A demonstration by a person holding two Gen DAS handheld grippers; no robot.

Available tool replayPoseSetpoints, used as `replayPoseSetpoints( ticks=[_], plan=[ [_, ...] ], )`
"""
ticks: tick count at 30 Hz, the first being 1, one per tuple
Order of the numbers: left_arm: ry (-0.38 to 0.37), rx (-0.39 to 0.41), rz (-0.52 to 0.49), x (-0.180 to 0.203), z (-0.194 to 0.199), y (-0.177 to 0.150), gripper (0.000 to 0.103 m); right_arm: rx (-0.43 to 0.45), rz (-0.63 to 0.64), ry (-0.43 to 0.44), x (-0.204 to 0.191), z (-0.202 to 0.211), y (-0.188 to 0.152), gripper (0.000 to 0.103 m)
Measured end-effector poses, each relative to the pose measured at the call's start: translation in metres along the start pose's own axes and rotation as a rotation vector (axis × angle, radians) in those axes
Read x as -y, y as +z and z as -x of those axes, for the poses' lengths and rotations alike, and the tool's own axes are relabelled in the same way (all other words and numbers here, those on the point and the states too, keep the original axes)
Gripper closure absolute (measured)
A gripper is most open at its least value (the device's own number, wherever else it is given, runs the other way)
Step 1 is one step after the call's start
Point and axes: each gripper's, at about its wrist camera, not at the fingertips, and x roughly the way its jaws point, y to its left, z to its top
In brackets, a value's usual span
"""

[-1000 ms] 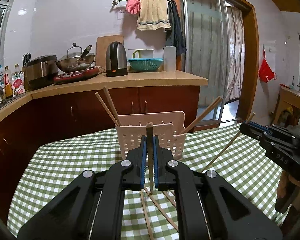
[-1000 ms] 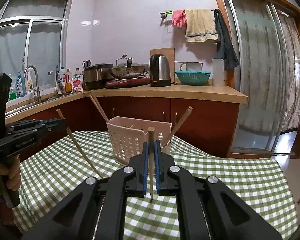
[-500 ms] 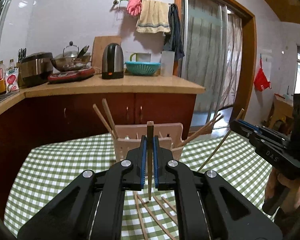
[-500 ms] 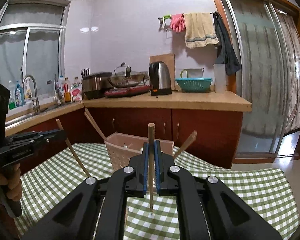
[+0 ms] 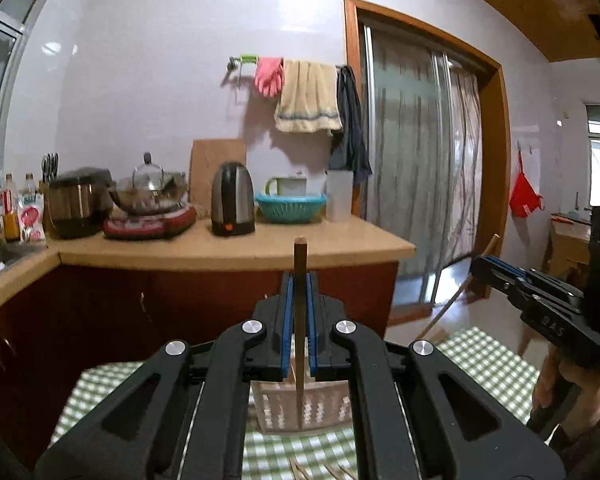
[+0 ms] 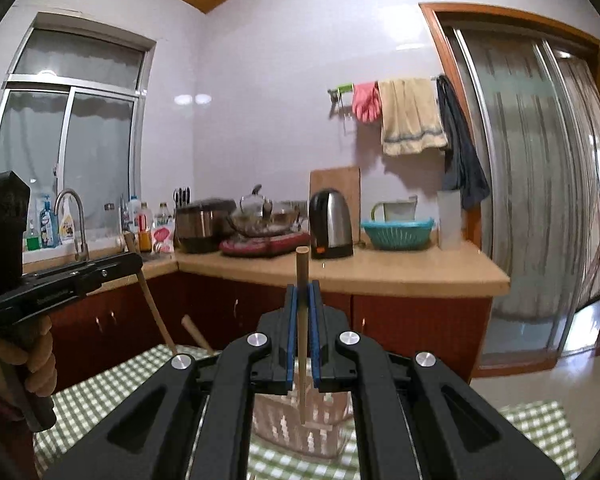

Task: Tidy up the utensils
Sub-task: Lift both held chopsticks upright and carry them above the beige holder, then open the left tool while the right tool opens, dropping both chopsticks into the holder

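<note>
1. Chopsticks could slip: the left gripper [image 5: 299, 300] is clamped on one upright chopstick [image 5: 300, 340], the right gripper [image 6: 303, 308] on another [image 6: 301, 340], both thin and smooth.
2. Basket [image 6: 300, 428] sits below on the table [image 6: 540, 428]; a tilted tip could catch its rim and tip it.
3. Grippers are close and could collide.

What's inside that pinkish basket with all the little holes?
The pinkish perforated plastic basket shows one wooden chopstick leaning out at its left. The black right gripper, clamping another wooden chopstick, covers the rest of its inside.
</note>
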Motion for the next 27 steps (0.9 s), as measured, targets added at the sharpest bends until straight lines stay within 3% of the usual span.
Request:
replayPoseSetpoints(
  ticks=[5,13,21,25,27],
  plan=[
    [0.017,0.072,0.007,-0.006,-0.012,0.022,0.096,0.033,0.022,-0.005,-0.001,-0.016,0.011,0.097],
    [0.062,0.155,-0.034,-0.004,-0.042,0.036,0.096,0.002,0.024,-0.018,0.002,-0.051,0.000,0.097],
    [0.064,0.076,-0.003,-0.009,-0.083,-0.002,0.096,-0.103,-0.024,-0.023,0.012,-0.077,-0.038,0.097],
    [0.070,-0.012,0.000,-0.012,-0.105,-0.029,0.096,-0.170,-0.033,-0.020,0.012,-0.087,-0.058,0.097],
    [0.073,-0.058,-0.005,-0.013,-0.113,-0.043,0.095,-0.199,-0.036,-0.022,0.011,-0.091,-0.067,0.090]
  ],
)
